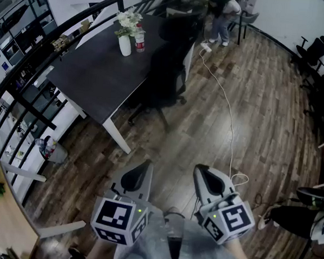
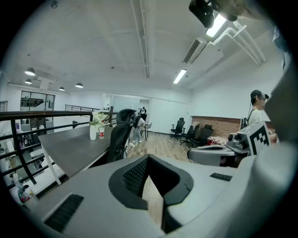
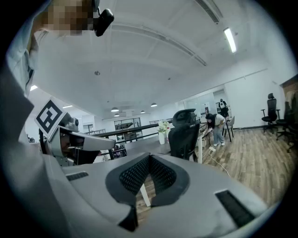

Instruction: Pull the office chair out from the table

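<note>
A black office chair (image 1: 168,70) stands pushed in against the right side of the long dark table (image 1: 99,78), well ahead of me across the wooden floor. It also shows as a chair back (image 2: 118,139) in the left gripper view and as the same chair (image 3: 184,135) in the right gripper view. My left gripper (image 1: 138,164) and right gripper (image 1: 201,170) are held close to my body, side by side, far short of the chair. Both are shut with nothing between the jaws.
A white vase of flowers (image 1: 127,30) and a red can (image 1: 140,41) stand on the table. A white cable (image 1: 226,103) runs along the floor right of the chair. A person (image 1: 222,16) bends over at the table's far end. More chairs (image 1: 312,52) line the right wall.
</note>
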`<state>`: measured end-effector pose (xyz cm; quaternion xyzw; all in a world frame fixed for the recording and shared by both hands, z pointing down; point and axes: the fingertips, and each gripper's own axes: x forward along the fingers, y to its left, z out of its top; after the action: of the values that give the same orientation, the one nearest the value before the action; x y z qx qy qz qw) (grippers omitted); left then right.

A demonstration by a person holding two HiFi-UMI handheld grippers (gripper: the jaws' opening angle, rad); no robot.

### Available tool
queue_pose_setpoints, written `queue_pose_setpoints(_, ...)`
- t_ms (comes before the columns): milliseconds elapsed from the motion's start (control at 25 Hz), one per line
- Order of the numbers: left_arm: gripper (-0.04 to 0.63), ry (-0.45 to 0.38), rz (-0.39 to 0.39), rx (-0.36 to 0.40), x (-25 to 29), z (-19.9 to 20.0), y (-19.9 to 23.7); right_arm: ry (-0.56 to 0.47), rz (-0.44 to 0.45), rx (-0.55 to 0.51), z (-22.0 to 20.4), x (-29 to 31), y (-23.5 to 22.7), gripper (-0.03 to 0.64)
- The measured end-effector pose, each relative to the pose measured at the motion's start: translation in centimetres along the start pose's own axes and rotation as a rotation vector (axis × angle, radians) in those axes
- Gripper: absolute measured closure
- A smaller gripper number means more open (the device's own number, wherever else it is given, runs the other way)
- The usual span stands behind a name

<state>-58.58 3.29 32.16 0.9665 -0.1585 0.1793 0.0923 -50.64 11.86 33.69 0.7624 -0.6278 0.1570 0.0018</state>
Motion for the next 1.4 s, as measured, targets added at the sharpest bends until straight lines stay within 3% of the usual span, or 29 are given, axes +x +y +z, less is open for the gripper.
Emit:
queue_pose_setpoints(680,0.581,-0.003,-0.019,-0.005,0.9,0.3,-1.8,-0.011,-0.029,0.030,0.1,-1.6,-2.3,0.614)
queue_pose_setpoints(1200,0.581,-0.051,0.003,-0.003,2.0,2.0,-5.2,-0.050,-0.061,0.036,0.2,-5.5,-6.8,0.614)
queue_pose_setpoints(1400,0.583,-0.057,-0.027,0.018,3.2,2.3,-7.6,-0.045,-0.105,0.044,-1.1,-7.6,-9.0,0.614)
